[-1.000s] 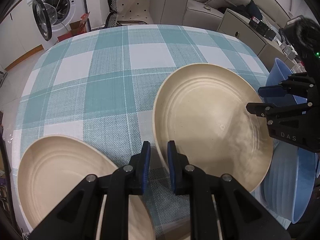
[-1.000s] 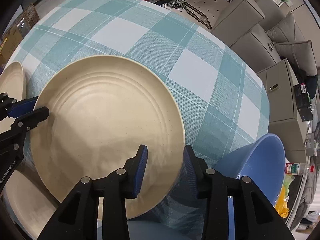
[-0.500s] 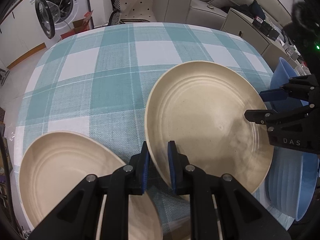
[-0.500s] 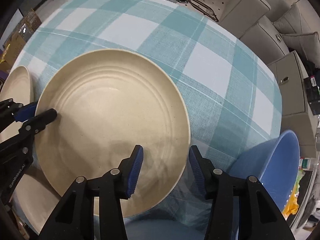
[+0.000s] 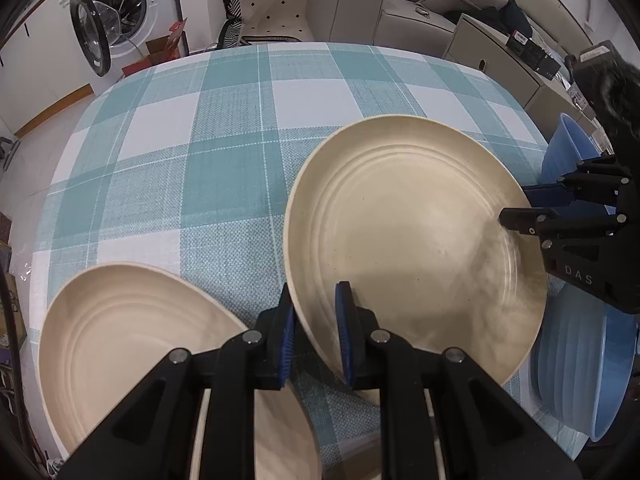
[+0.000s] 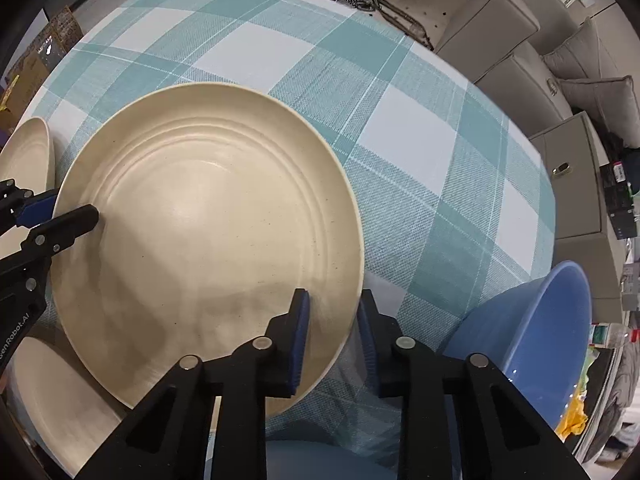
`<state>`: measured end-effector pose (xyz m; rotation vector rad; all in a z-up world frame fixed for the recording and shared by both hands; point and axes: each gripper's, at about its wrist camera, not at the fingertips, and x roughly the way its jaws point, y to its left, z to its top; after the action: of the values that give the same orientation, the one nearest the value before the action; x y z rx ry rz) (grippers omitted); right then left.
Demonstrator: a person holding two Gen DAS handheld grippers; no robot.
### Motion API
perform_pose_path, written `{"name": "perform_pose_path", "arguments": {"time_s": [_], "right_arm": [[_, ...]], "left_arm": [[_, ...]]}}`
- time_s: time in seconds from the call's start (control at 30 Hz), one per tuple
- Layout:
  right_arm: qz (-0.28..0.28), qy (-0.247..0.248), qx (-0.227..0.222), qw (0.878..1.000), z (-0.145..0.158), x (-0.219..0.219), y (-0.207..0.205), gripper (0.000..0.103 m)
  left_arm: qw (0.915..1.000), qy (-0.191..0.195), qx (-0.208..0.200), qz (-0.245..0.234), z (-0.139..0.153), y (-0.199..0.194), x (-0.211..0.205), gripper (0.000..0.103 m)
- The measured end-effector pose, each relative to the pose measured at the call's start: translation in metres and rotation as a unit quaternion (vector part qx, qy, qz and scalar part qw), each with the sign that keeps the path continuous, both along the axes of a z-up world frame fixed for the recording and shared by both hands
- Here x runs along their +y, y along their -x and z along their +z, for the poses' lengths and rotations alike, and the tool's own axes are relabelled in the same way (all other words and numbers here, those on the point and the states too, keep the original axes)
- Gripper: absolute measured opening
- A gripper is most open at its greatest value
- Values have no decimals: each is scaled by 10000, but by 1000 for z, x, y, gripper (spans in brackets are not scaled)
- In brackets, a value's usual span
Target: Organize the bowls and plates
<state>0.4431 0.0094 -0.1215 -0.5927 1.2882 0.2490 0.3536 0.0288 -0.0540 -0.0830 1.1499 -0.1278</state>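
Above the checked surface point(image 5: 224, 168), a cream plate point(image 5: 408, 240) hangs tilted between the two grippers, its near edges lifted clear of the cloth. The left gripper point(image 5: 316, 332) is pinched on the plate's left rim, one blue pad under it and one on top, just as it was a second ago. The change is on the other side: the right gripper point(image 6: 332, 332), which a moment earlier stood spread around the opposite rim without pressing, has just been closing and now clamps that rim between its pads, as the right wrist view shows. So the plate has gone from a one-sided hold to a hold at both edges. Neither hand appears to have shifted; only the jaws moved.

For the task, this likely means the plate is now secure enough to carry. A second cream plate point(image 5: 132, 344) lies flat on the surface just left of the left gripper and looks the probable place to stack it. Two blue bowls point(image 6: 532, 332) sit at the right edge, one tipped on its side, not yet dealt with.
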Motion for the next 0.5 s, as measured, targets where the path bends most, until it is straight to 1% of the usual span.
{"name": "perform_pose_path", "arguments": {"time_s": [0.13, 0.5], "right_arm": [[-50, -72, -156, 9998, 7, 0, 0, 18], [-119, -353, -461, 9982, 33, -2, 3, 17]], "left_arm": [[9999, -54, -81, 62, 7, 0, 1, 16], [9994, 15, -303, 154, 26, 6, 7, 16]]}}
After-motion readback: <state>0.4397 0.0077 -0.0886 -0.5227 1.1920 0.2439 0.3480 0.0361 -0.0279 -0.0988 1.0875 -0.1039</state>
